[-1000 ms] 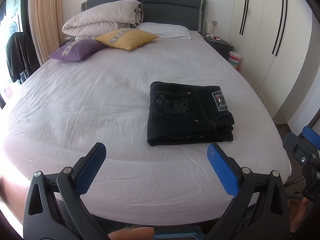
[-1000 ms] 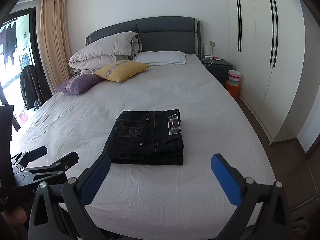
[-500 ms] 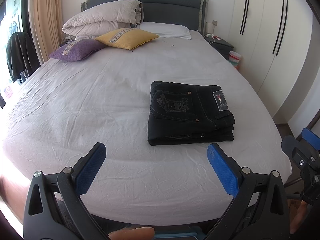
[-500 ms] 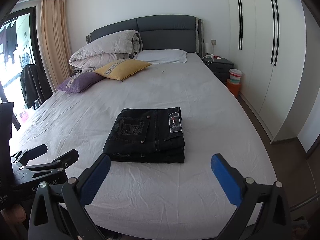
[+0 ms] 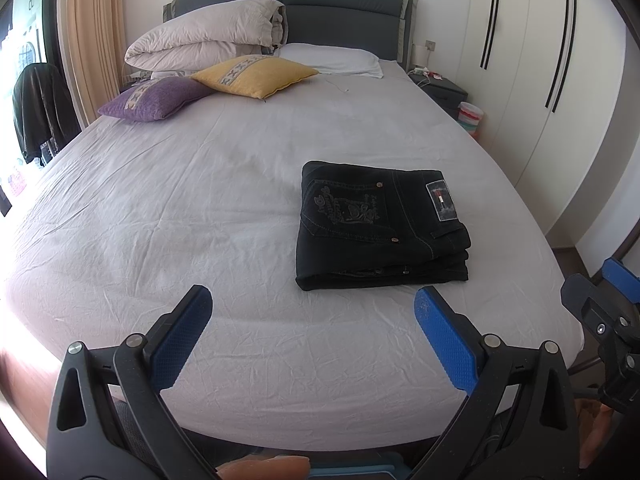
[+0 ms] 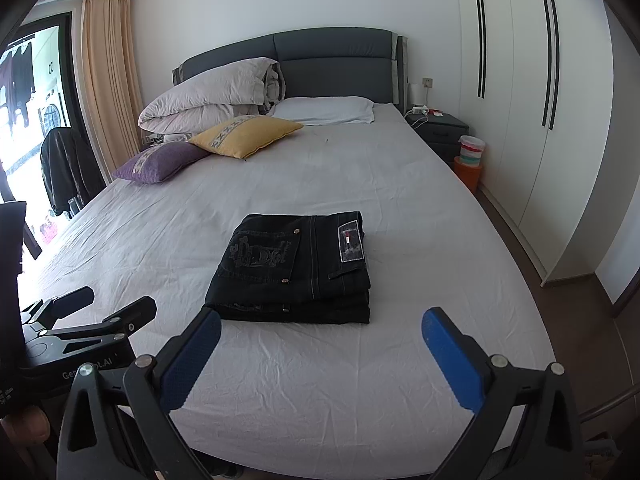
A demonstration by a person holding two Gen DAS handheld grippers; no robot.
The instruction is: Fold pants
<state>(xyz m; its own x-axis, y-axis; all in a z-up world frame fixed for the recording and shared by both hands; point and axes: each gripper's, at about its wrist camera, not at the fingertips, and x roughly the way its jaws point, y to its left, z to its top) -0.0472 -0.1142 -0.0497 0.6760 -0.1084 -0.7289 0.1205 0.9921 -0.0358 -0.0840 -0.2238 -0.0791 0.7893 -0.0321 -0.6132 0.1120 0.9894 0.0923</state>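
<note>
Claws sit nearest in both views: the left claw point(image 5: 312, 312) is spread wide with nothing between its blue pads, and the right claw point(image 6: 320, 336) is equally wide and empty; both hang off the foot of the bed point(image 5: 200, 208), well apart from the cloth. Over the last second almost nothing has changed: the black pants point(image 5: 380, 228) lie in the same place as a squared stack of several layers, and only the views have drifted slightly. I judge from this that the folding is finished and the claws are simply standing off. From the left wrist the pants point(image 6: 296, 268) lie toward 1 o'clock; from the right wrist, near 12 o'clock. The bundle's long axis runs across the bed, roughly 9 to 3 o'clock, with the waistband patch at the 3 o'clock end and the embroidered pocket facing up. Farther off, at 11 o'clock, rest 2 cushions point(image 5: 252, 74) and a rolled duvet point(image 5: 208, 44) against the headboard point(image 5: 340, 20).
</note>
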